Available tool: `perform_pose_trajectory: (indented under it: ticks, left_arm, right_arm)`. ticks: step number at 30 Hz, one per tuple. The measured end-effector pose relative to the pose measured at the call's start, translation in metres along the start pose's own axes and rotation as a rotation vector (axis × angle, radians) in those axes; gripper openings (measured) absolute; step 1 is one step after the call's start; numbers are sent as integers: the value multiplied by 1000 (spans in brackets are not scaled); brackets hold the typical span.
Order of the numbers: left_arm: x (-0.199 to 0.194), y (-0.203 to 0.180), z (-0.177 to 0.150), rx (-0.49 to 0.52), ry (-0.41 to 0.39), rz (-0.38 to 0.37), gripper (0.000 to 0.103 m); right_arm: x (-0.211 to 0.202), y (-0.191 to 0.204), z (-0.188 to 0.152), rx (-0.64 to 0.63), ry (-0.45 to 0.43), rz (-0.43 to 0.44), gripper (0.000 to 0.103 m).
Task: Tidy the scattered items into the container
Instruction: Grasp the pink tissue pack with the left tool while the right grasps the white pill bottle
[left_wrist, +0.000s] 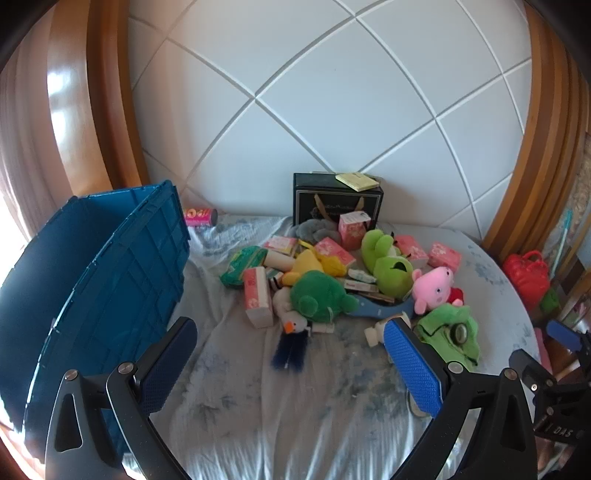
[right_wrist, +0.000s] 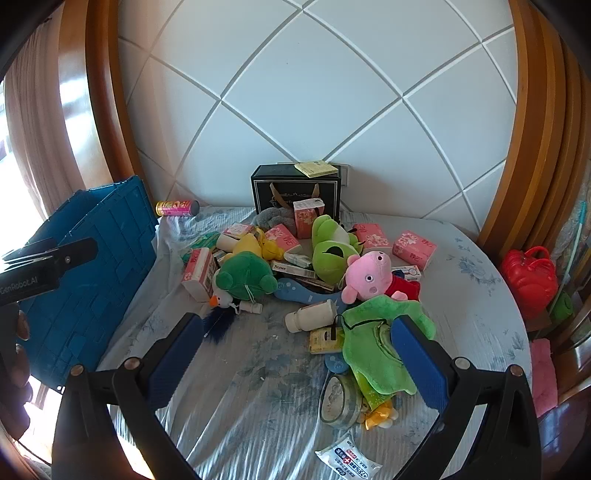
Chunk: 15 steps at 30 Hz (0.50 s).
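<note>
Nothing picked yet: both the left tongs (left_wrist: 290, 363) and right tongs (right_wrist: 299, 354) gape empty over the bed (right_wrist: 258, 387). Toy pile (right_wrist: 295, 266) mid-frame, blue crate (left_wrist: 110, 277) left; next, choose one toy.

In the right wrist view, the side of the left tool (right_wrist: 48, 258), seen at the left edge, carries the white lettering "GenRobot.AI". A flat box (right_wrist: 295, 268) in the middle of the pile shows "TLENEX" or something close to it; the letters are small. The white wipes packet (right_wrist: 347, 459) at the front of the bed has a blue label with a large "75" beside characters too small to make out. The pink tissue packs (right_wrist: 413, 249) bear marks that stay illegible.
</note>
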<state>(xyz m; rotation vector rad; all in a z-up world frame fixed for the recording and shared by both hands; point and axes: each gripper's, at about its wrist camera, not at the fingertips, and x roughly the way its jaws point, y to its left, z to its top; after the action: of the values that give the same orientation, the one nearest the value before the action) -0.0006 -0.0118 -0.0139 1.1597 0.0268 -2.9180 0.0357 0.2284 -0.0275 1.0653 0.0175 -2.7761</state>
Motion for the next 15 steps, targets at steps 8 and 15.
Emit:
perform_pose_trajectory:
  ticks: [8,15]
  left_arm:
    - [32,8,-13,5,64,-15,103]
    - [76,25,-26,-13,124,-17,103]
  right_arm:
    - [25,-8,-22,5,50,47,103]
    - [54,-27,-51,48,100,30,103]
